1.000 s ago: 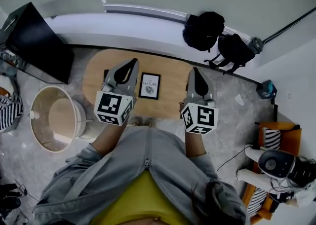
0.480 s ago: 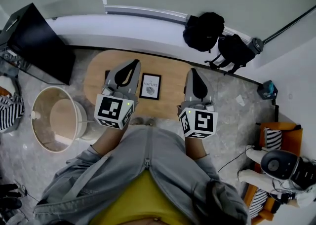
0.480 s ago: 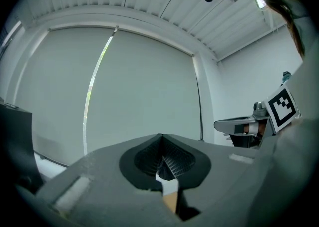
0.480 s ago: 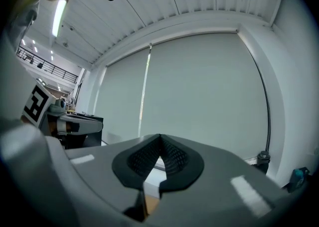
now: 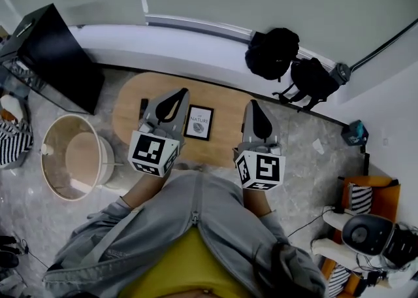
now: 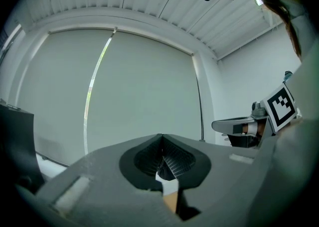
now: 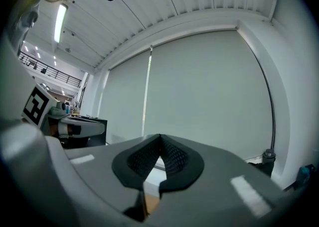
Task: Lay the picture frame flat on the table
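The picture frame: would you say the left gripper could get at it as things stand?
Probably yes. The frame lies in the open on the table, just beside the left gripper, with nothing between them. The gripper's jaws are shut, though, so they would have to open first.

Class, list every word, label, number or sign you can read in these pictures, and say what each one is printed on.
"NATURE": on the print inside the picture frame, which is on the wooden table.
Smaller line above that word: too small to read.
Marker cubes on the left gripper and the right gripper: black-and-white square patterns only, no letters or numbers.
Nothing else readable in any view.
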Demonstrator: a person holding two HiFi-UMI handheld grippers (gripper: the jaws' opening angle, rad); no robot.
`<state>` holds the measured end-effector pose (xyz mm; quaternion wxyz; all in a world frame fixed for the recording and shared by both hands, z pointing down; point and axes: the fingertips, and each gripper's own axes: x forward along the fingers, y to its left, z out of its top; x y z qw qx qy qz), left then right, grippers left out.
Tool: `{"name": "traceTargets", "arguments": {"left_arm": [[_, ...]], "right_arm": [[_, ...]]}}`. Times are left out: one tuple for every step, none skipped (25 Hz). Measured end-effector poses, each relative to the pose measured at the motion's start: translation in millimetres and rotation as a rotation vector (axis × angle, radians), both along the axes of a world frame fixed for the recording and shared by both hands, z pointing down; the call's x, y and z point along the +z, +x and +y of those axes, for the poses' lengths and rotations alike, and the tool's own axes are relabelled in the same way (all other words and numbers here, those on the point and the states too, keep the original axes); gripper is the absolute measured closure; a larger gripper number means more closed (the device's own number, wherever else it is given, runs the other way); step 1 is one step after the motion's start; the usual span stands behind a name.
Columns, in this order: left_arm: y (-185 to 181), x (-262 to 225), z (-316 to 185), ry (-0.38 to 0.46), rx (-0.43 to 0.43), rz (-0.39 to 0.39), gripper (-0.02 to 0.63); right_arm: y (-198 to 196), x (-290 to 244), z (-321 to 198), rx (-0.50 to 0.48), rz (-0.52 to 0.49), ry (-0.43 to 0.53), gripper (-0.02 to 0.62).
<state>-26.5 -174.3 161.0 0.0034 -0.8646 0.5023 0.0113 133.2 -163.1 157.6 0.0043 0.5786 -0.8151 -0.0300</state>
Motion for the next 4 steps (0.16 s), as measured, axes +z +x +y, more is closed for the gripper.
{"name": "traceTargets", "arguments": {"left_arm": [[1.5,1.1,0.2,-0.001,-0.003,0.002,0.604],[3.5,2.7,0.7,-0.003,-0.007,0.005,0.604],[5.7,4.5,1.6,-0.006,-0.011,0.009,0.604],[8.1,6.5,2.7,-0.009,-0.015,0.013,0.604]], "right_arm": [[1.6,0.9,0.5,-0.003,0.000,0.001,0.595],[3.6,2.2,1.5,-0.007,-0.001,0.001,0.595],[5.9,3.7,2.9,-0.011,-0.001,0.000,0.595],[8.2,5.3,4.5,-0.015,-0.001,-0.001,0.595]]}}
